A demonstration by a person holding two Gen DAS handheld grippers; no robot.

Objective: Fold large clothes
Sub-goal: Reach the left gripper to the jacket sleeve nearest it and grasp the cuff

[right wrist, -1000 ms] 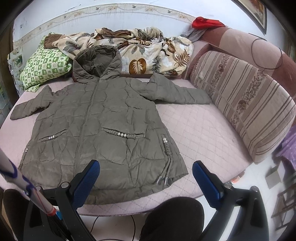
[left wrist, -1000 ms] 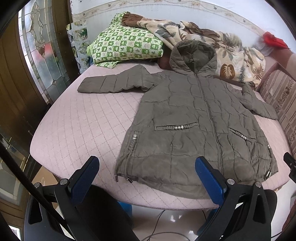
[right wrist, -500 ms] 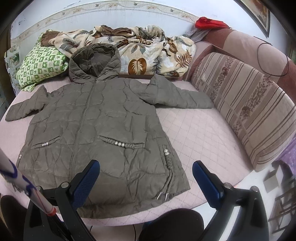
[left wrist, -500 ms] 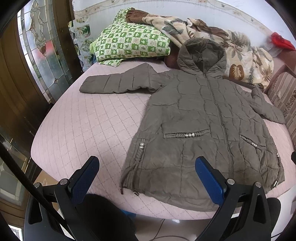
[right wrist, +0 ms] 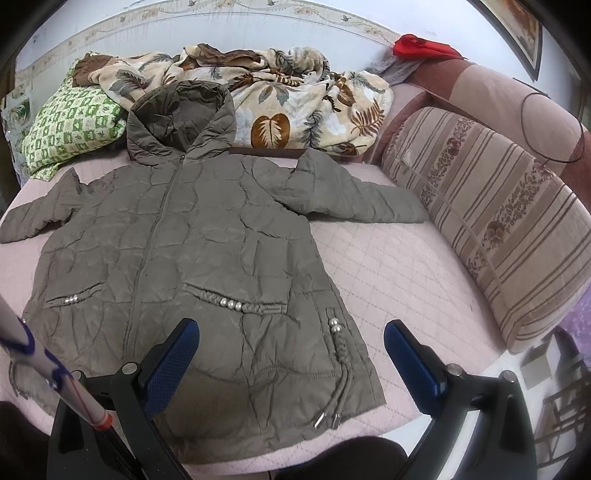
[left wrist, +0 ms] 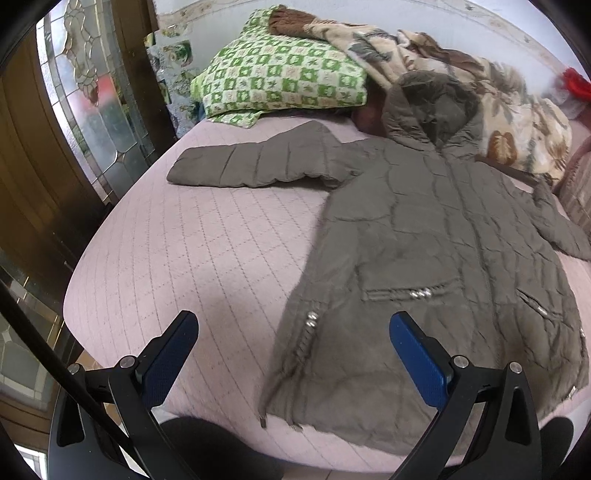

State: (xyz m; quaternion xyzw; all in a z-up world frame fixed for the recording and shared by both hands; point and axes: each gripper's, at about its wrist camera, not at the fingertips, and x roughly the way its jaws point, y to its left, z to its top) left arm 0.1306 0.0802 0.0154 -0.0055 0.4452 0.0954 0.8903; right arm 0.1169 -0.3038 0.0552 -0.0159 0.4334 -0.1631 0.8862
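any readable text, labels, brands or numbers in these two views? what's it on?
None readable.
Coat: no label or brand showing.
Green checked pillow: pictures in the squares, no letters.
Framed picture on the wall: cut off, too blurred to tell.
Striped cushion: flower pattern only.

Coat [right wrist: 184, 236] flat on bed [right wrist: 388, 266], hood toward blanket [right wrist: 295, 107] behind; pillow [right wrist: 70, 125] behind-left; bolster [right wrist: 498, 221] right of coat.
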